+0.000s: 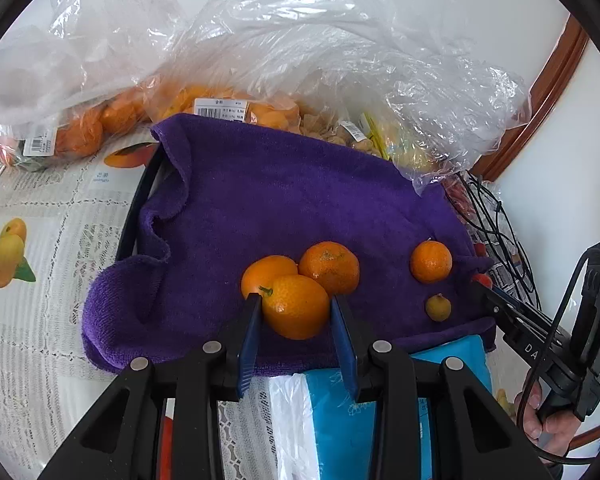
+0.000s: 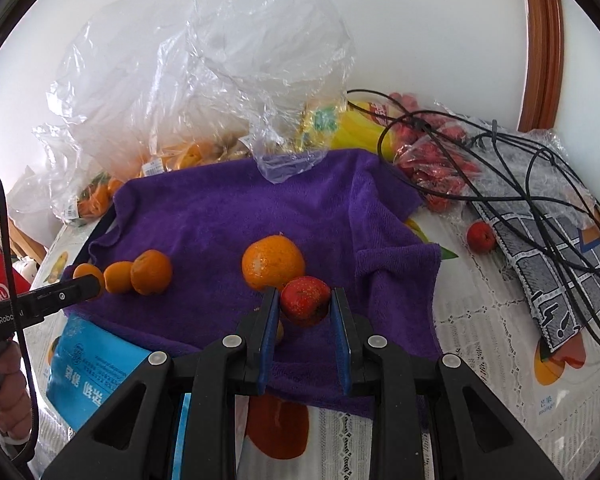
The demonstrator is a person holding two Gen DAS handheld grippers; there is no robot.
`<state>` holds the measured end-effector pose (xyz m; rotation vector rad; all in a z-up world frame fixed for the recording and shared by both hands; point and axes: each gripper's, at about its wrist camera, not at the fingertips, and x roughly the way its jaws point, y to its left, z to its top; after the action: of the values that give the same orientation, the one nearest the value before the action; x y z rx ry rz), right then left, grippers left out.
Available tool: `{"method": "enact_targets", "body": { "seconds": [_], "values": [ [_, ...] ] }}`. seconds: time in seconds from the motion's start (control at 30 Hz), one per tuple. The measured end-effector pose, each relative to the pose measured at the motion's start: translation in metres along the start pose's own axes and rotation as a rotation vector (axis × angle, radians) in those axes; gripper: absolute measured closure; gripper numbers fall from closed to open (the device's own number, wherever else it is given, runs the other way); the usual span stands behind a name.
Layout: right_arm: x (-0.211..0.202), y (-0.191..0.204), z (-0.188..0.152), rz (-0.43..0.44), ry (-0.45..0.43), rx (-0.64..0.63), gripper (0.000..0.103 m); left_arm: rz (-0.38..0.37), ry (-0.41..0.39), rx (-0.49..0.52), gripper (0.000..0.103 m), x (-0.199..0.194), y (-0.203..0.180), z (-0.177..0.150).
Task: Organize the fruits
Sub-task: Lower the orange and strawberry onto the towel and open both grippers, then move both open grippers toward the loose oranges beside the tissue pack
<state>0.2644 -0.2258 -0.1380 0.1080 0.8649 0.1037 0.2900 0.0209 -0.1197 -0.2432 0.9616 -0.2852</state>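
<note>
A purple towel [image 1: 284,200] covers a tray on the table. My left gripper [image 1: 296,306] is shut on an orange [image 1: 296,308] just above the towel's near edge, next to two other oranges [image 1: 330,266]. A further orange [image 1: 431,261] and a small yellowish fruit [image 1: 438,308] lie to the right. My right gripper [image 2: 305,300] is shut on a small red fruit [image 2: 305,300] over the towel [image 2: 240,216], beside a single orange [image 2: 273,263]. The left gripper [image 2: 82,286] shows at far left by the oranges [image 2: 151,272].
Clear plastic bags of oranges [image 1: 112,120] and other produce stand behind the towel. A bag of red fruits [image 2: 432,160], a loose red fruit [image 2: 481,237] and tangled black cables [image 2: 520,168] lie right. A blue packet [image 2: 96,364] lies at the near edge.
</note>
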Motion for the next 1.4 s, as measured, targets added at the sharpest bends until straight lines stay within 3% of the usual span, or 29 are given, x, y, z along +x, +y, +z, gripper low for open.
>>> {"method": "enact_targets", "body": {
  "seconds": [0.57,0.67,0.73,0.87,1.1,1.33,1.4],
  "values": [
    [-0.001,0.007,-0.004,-0.011,0.028,-0.022,0.074,0.008,0.019,-0.018,0.07,0.002,0.0,-0.003],
    [-0.011,0.01,-0.003,-0.022,0.01,-0.025,0.062,0.022,0.009,-0.019,0.058,-0.006,0.0,-0.005],
    [-0.019,0.013,-0.002,-0.024,0.0,-0.023,0.051,0.022,0.0,-0.017,0.057,-0.013,0.0,-0.007],
    [-0.032,0.016,-0.002,-0.005,-0.001,-0.012,0.047,0.031,0.0,-0.01,0.052,-0.025,-0.001,-0.012],
    [-0.057,0.028,-0.007,-0.029,-0.014,-0.01,0.019,0.04,-0.027,-0.002,0.044,-0.052,0.001,-0.023],
    [-0.078,0.04,-0.018,-0.125,-0.012,-0.011,0.015,0.055,-0.069,0.002,0.044,-0.078,0.004,-0.039],
    [-0.083,0.041,-0.023,-0.119,-0.027,-0.002,0.015,0.05,-0.087,-0.005,0.044,-0.085,0.007,-0.044]
  ]
}}
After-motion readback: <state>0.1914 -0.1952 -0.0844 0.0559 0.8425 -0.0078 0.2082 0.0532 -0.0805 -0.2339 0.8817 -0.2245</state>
